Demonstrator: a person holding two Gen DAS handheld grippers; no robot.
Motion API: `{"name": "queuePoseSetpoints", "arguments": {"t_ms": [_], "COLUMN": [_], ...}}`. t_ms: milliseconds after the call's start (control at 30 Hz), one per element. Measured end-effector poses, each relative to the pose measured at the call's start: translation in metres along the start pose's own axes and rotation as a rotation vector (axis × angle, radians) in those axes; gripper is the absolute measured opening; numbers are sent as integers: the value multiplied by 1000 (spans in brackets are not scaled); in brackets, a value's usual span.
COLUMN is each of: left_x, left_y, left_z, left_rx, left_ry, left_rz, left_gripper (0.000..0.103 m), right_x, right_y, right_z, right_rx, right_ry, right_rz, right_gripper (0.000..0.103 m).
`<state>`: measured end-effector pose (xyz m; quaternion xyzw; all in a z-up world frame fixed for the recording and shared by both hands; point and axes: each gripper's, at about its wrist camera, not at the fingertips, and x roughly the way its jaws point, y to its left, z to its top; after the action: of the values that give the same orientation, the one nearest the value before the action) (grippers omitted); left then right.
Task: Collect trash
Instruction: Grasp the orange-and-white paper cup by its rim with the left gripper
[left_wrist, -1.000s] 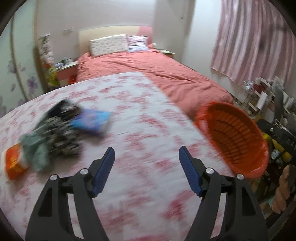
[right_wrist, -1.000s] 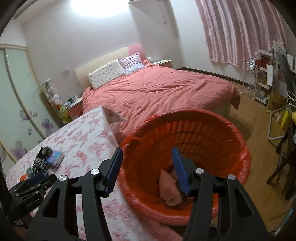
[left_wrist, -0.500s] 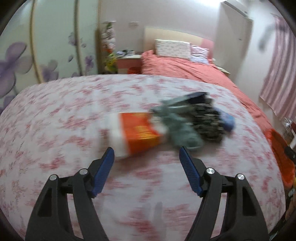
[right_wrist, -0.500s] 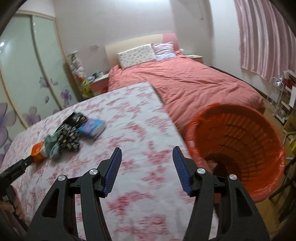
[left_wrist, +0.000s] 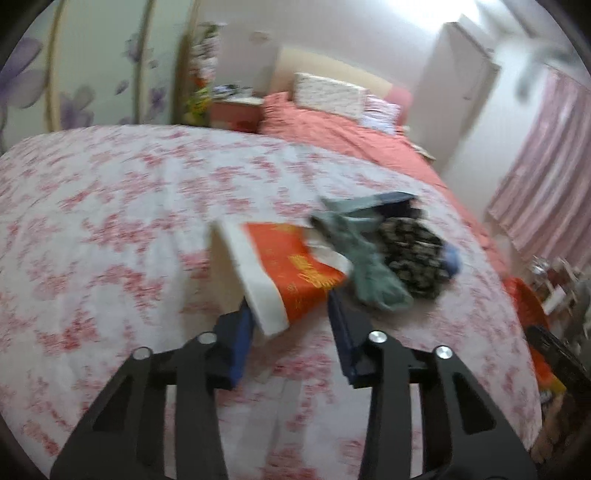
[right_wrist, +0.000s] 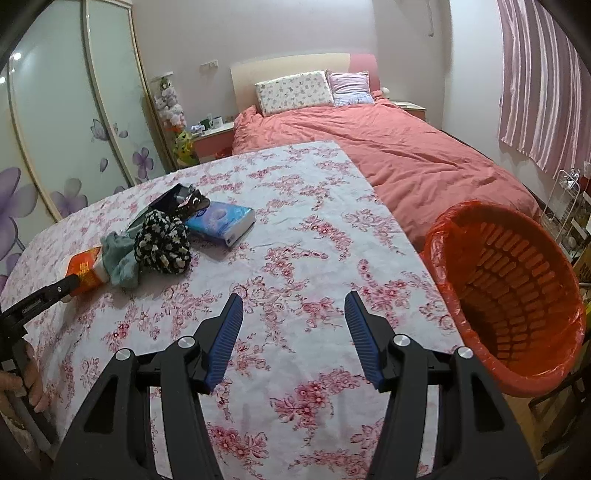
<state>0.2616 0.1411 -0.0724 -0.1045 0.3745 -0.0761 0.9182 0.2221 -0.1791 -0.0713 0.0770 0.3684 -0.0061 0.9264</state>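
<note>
Since a moment ago, the left gripper has swung away from the orange basket and over to the pile of things on the table, and its jaws are closing with the orange and white packet between them. From the left wrist view, the left finger sits right at the white edge of the packet and the right finger is just beside its orange end, but the blur hides whether the pads press on it yet. The packet has yellow writing on its orange side, too blurry to read. Next to it lie a green cloth, a black cloth with white flowers, a dark flat pack and a blue tissue pack, whose print is too small to read. The right gripper has also turned from the basket to the table, and it hangs over the flowery tablecloth with its jaws held apart and nothing between them. The basket stands off the right edge of the table, lined with a red bag. A hand holds the left gripper's handle at the left edge of the right wrist view. Behind the table is a bed with a pink cover and two pillows.
</note>
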Motion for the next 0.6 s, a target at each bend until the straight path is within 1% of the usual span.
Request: {"name": "queuePoseSetpoints", "arguments": {"t_ms": [100, 200, 233, 333, 367, 467, 600], "left_x": [2, 10, 11, 21, 21, 17, 1], "left_y": [-13, -16, -17, -22, -23, -21, -11], "left_z": [-2, 0, 0, 1, 1, 0, -2], "left_rx": [50, 34, 26, 23, 19, 24, 21], "left_ry": [-7, 13, 17, 30, 30, 2, -32], "left_rz": [-23, -22, -25, -13, -14, 6, 42], "left_gripper": [36, 31, 29, 17, 17, 11, 9], "right_x": [4, 7, 7, 7, 8, 9, 12], "right_y": [3, 7, 7, 10, 11, 14, 19], "right_z": [-2, -2, -3, -4, -4, -4, -3], "right_rx": [-2, -1, -2, -6, -9, -15, -25], "right_ry": [14, 23, 25, 28, 30, 34, 38], "right_rz": [1, 4, 5, 7, 8, 10, 15], "right_gripper": [58, 58, 58, 58, 58, 58, 58]}}
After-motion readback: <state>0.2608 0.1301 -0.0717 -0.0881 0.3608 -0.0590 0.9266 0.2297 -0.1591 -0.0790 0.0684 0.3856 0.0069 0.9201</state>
